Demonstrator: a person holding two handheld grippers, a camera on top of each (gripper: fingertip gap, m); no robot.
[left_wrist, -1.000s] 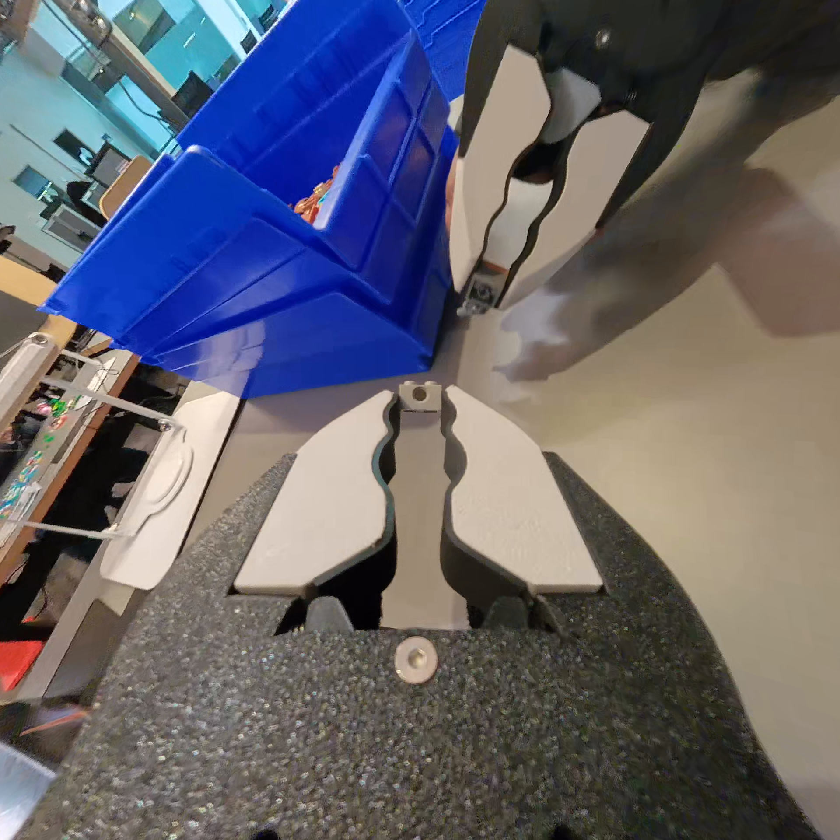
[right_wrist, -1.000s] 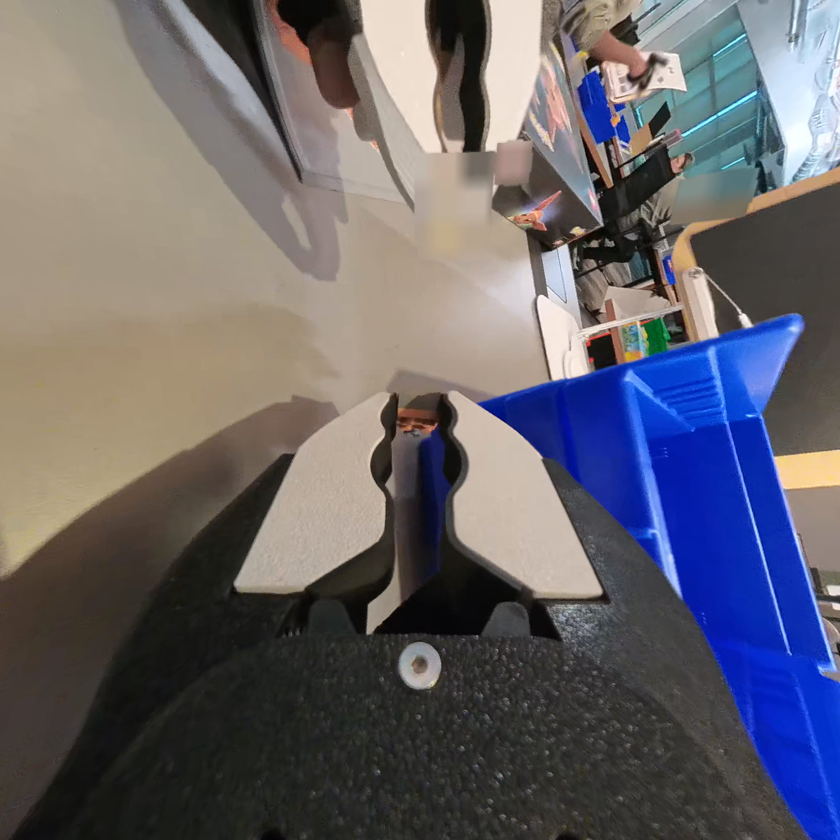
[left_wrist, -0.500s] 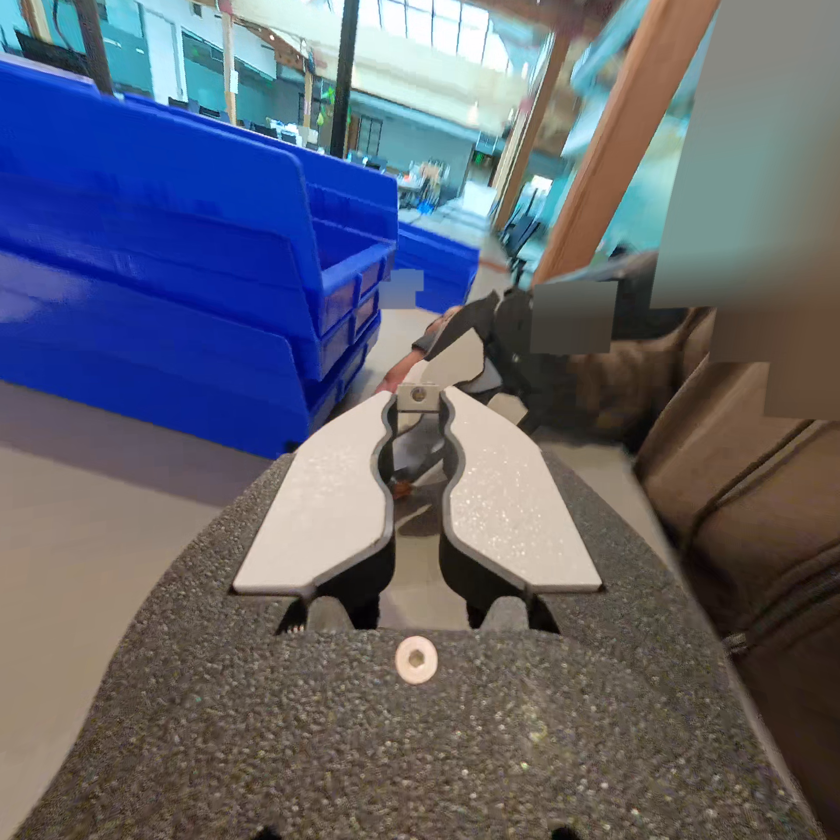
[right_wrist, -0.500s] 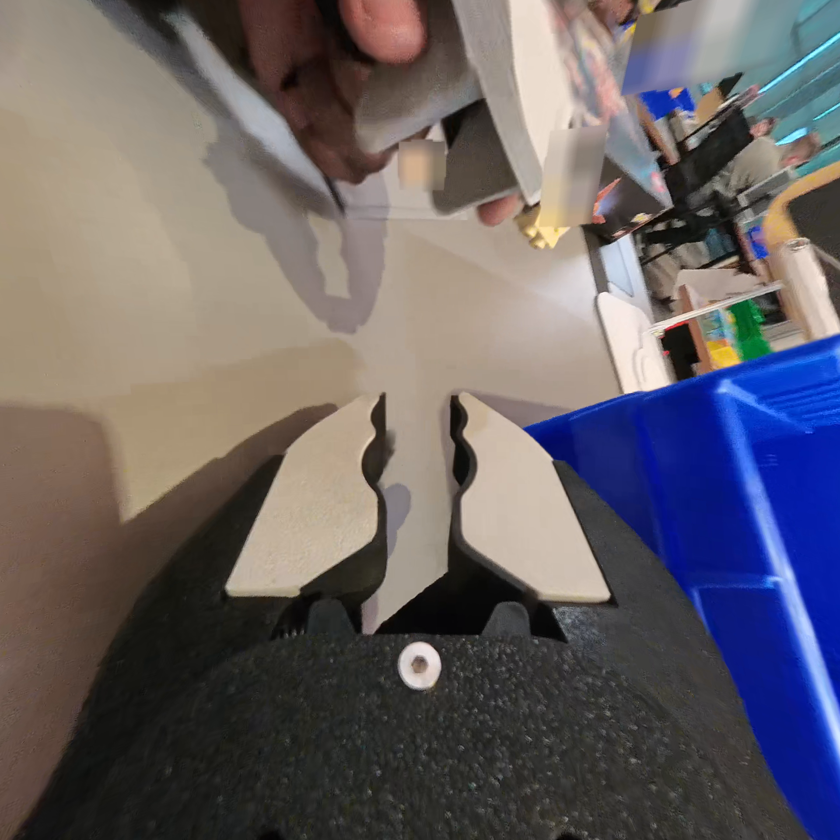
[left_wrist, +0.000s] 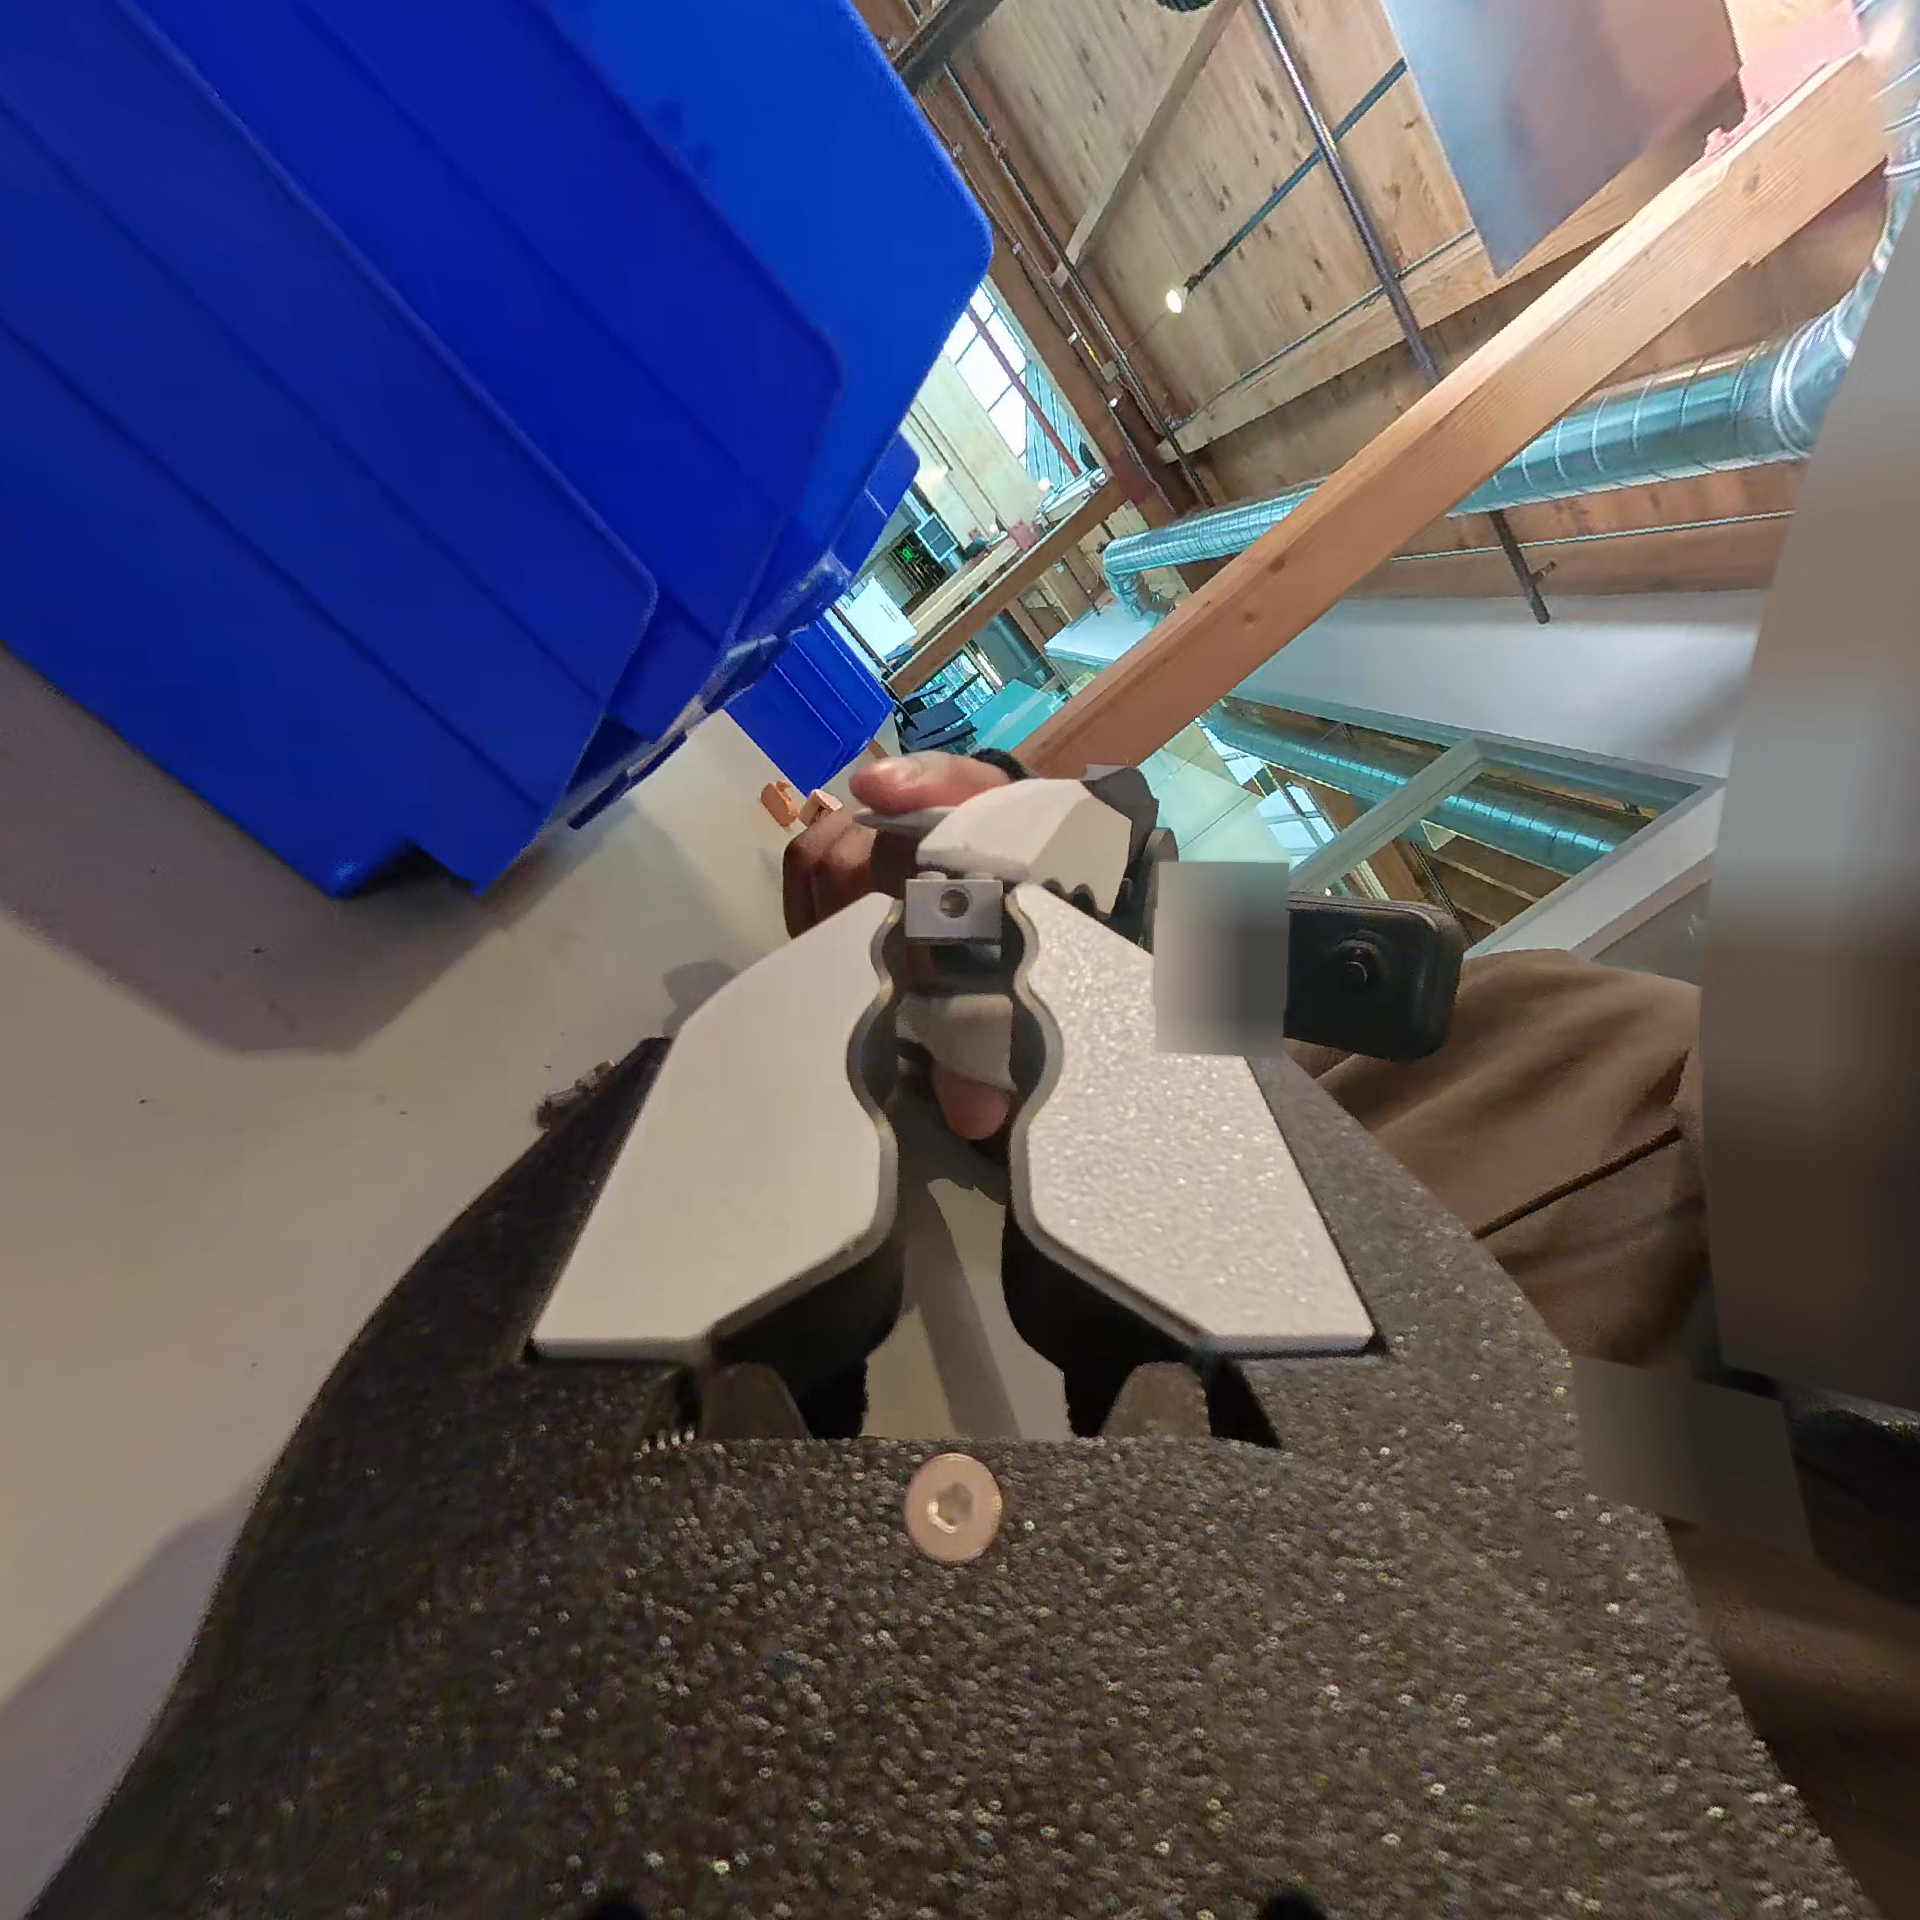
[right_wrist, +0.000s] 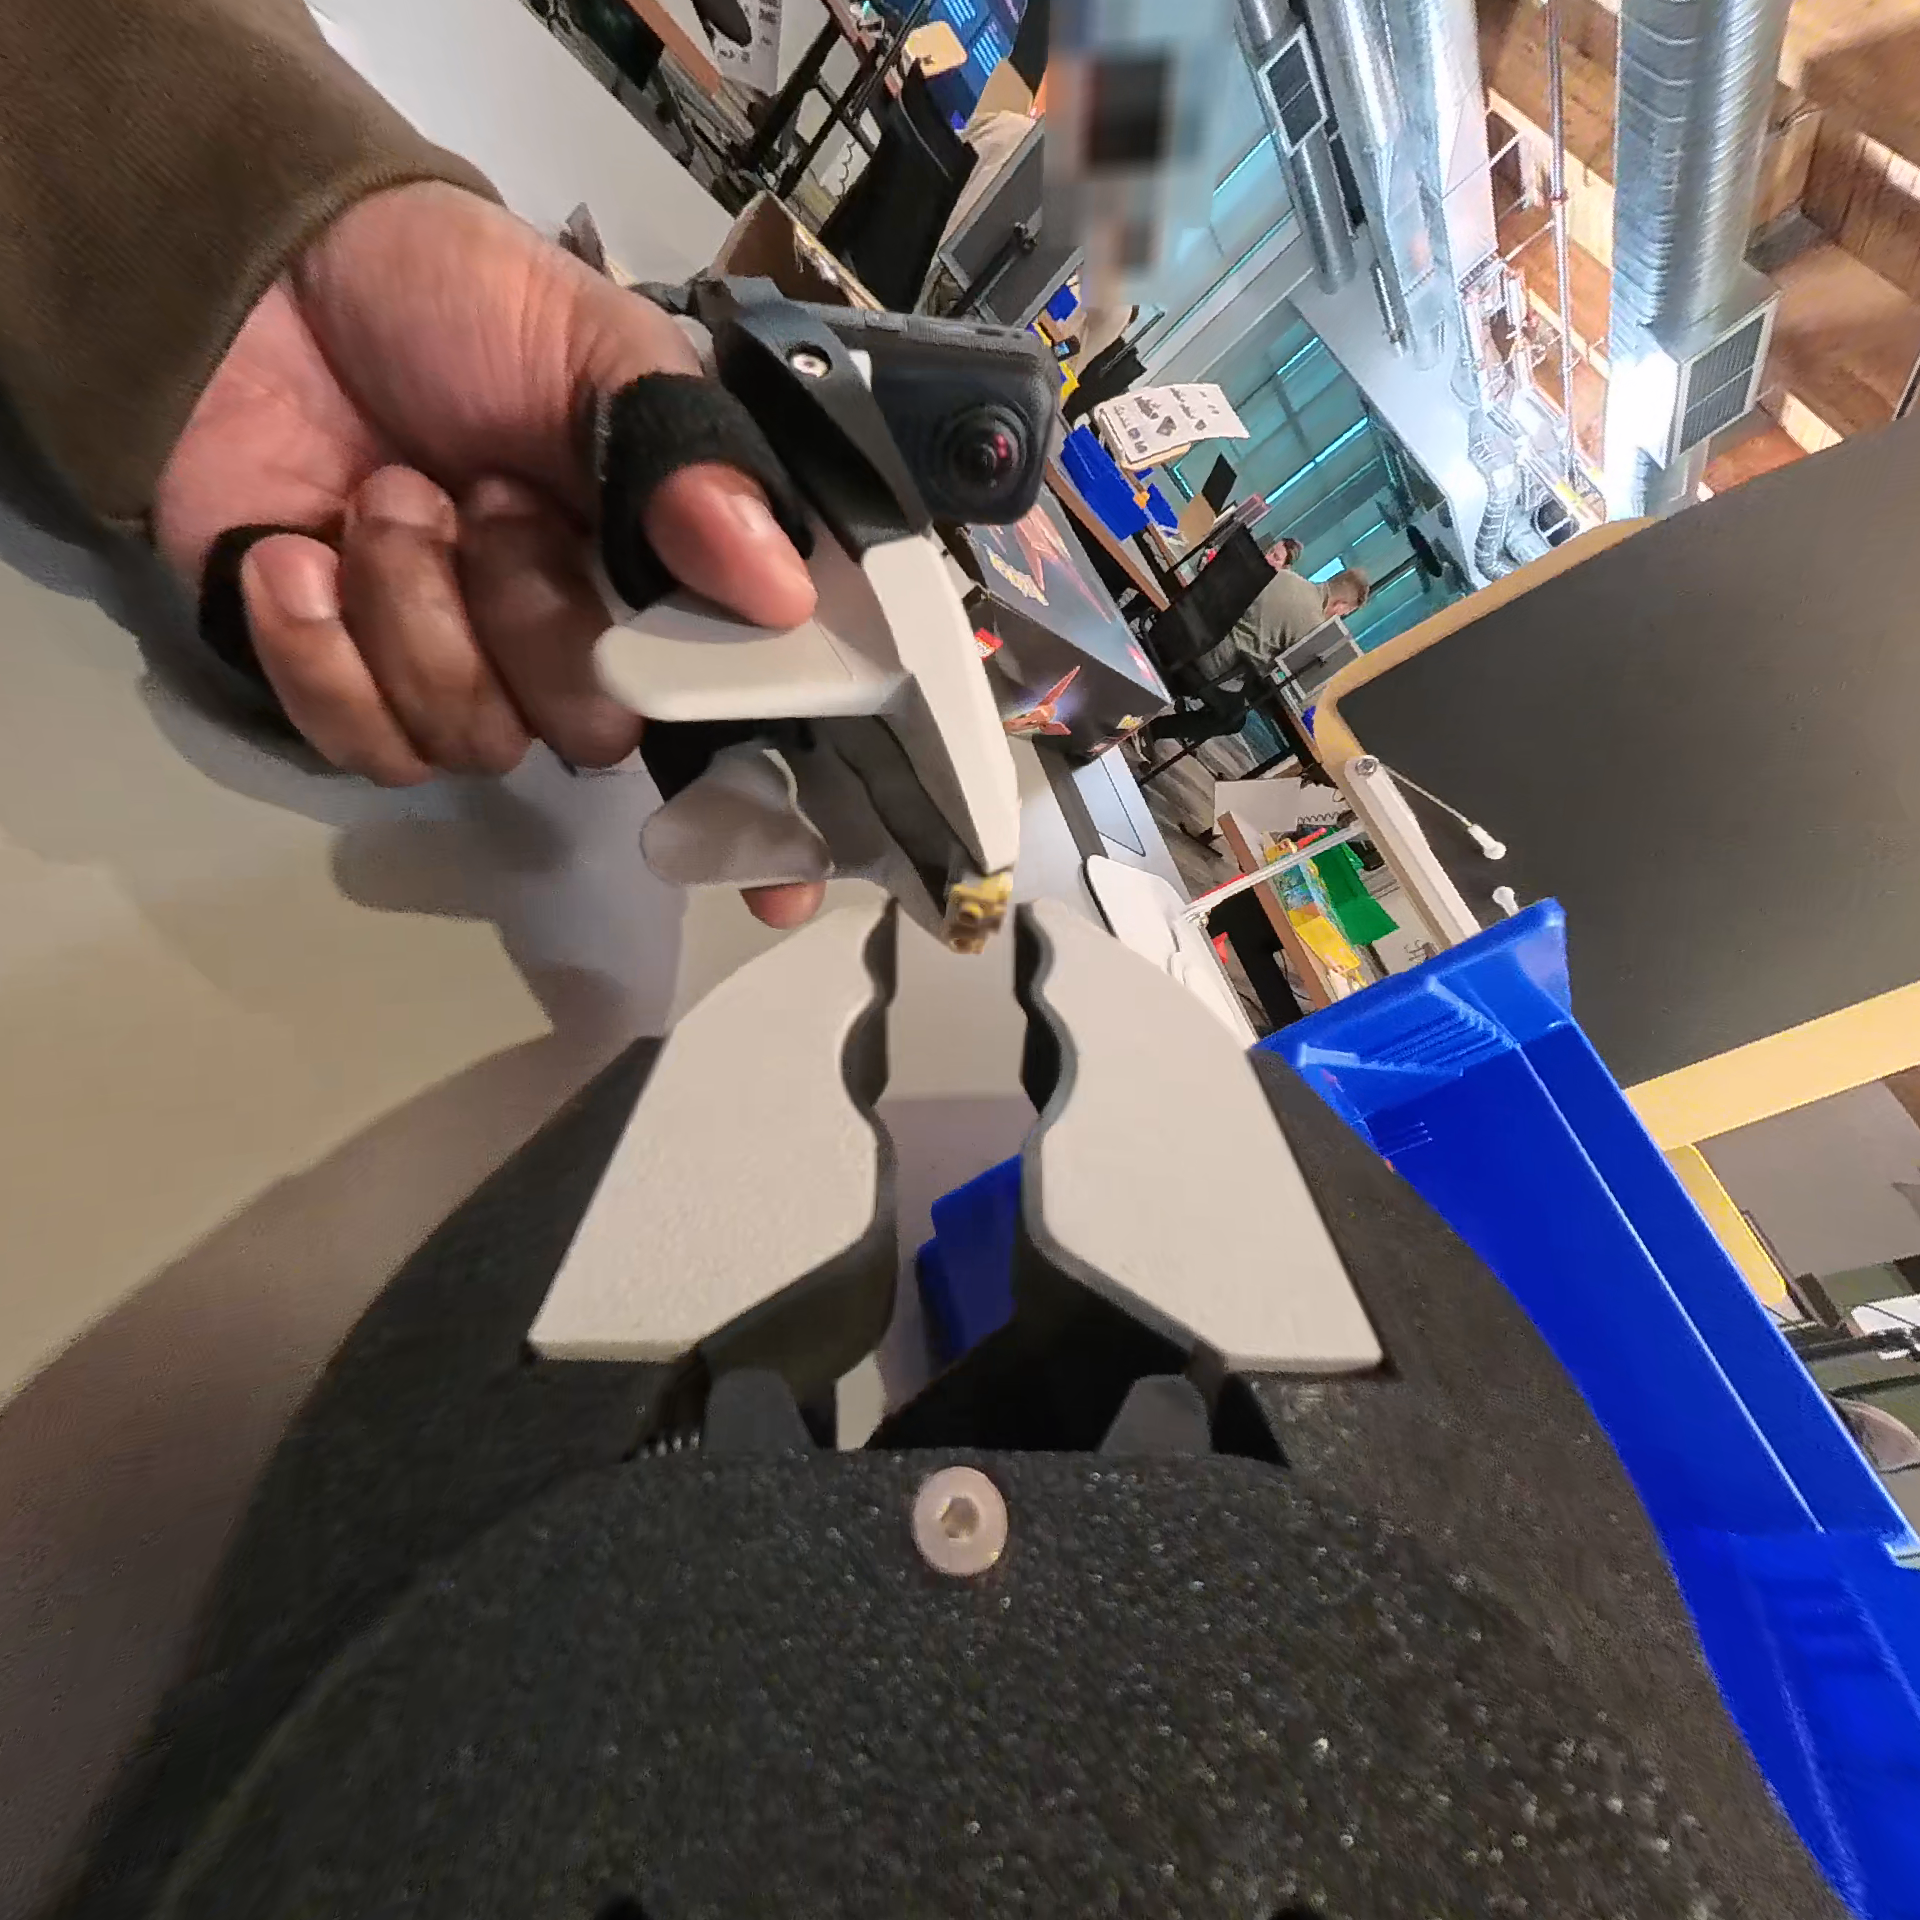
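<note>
Left hand-held gripper: pinching a small grey block at its fingertips; facing the right one
Right hand-held gripper: spread, holding nothing; the left one's block is hovering just beyond its tips
Blue bins: sitting along the surface edge

The blue bins looked like glossy, smooth plastic, and the tabletop was matt and pale. The left gripper had a rough speckled black body with matt grey fingers and a metal screw. Wooden beams and shiny metal ducts ran overhead.

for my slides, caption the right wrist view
Open right gripper faces the left gripper, which pinches a small tan block, beside a blue bin.
</note>
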